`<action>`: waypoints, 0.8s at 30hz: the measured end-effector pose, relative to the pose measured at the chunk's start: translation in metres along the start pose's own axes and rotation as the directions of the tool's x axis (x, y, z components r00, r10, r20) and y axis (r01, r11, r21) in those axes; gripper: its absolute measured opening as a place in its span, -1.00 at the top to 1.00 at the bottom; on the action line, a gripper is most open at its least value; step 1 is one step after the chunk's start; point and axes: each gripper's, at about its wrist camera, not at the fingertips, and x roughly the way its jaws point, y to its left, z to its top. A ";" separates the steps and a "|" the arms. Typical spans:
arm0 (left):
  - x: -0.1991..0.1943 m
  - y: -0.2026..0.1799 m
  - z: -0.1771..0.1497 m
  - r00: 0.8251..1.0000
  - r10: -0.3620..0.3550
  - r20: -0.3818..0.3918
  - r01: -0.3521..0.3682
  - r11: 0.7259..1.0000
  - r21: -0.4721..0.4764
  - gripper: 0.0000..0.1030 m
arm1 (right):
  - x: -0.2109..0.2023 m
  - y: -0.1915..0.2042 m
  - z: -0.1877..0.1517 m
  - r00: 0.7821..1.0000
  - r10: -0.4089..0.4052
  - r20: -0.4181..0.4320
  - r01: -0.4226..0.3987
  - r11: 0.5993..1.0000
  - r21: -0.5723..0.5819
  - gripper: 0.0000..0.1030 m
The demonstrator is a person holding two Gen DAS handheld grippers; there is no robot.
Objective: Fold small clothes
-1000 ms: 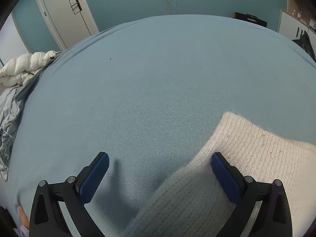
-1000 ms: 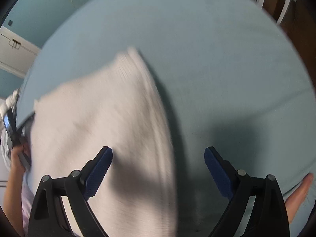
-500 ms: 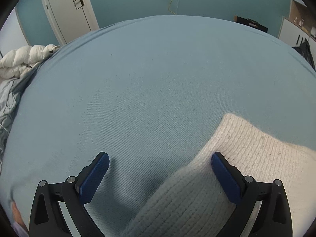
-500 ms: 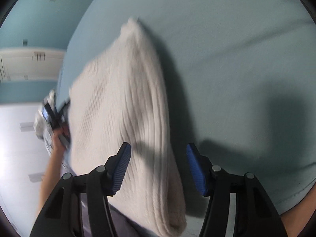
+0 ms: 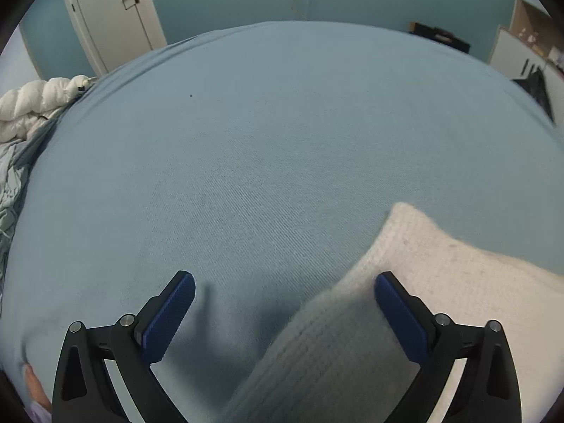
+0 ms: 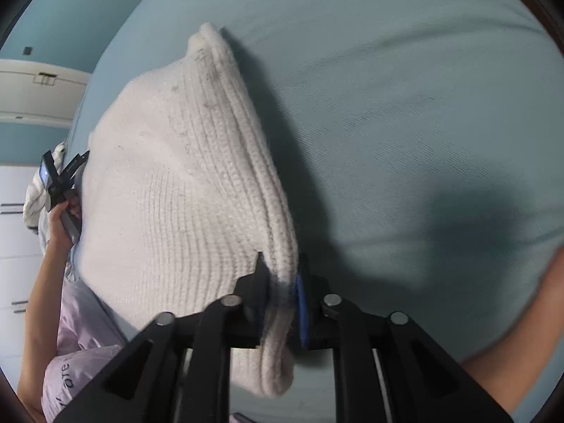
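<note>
**Inspection: R tongs pinching knit edge, L tongs spread**

R wrist view: your right gripper (image 6: 282,292) is sitting at the bottom centre of the frame, and its jaws have just been closing. They are now pinching the thick folded edge of the cream knit garment (image 6: 183,190); fabric is bulging out betw. the blue pads and hanging below them. The rest of the knit is spreading up and left across the frame, its far corner pointing to the upper centre. It is lying on the blue bedsheet (image 6: 405,105), which is filling the right half. A dark shadow is falling on the sheet at centre right.

At left edge, a hand (image 6: 61,218) is gripping the other tool's handle, partly hidden behind the knit. A pale lilac sleeve w/ lettering (image 6: 70,363) is showing at lower left.

L wrist view: your left gripper (image 5: 283,312) is standing w/ jaws spread wide at the bottom of the frame. The garment's edge is running betw. the pads, closer to the right one; can't tell if that pad is touching it. A white puffy quilt (image 5: 31,100) is bunching at the left edge; a white door (image 5: 109,10) is showing at upper left.
</note>
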 end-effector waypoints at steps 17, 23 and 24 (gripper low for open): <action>-0.145 -0.003 -0.129 0.960 -0.183 -0.212 0.244 0.919 0.310 -1.00 | 0.036 0.065 -0.076 0.953 -0.286 -0.102 0.155 0.746 -0.648 0.49; -0.118 -0.017 -0.155 0.945 -0.159 -0.287 0.261 0.895 0.362 -1.00 | 0.017 0.048 -0.057 0.971 -0.235 -0.041 0.161 0.774 -0.613 0.79; -0.114 -0.019 -0.156 0.943 -0.151 -0.297 0.259 0.894 0.366 -1.00 | 0.015 0.045 -0.054 0.973 -0.228 -0.030 0.166 0.786 -0.596 0.79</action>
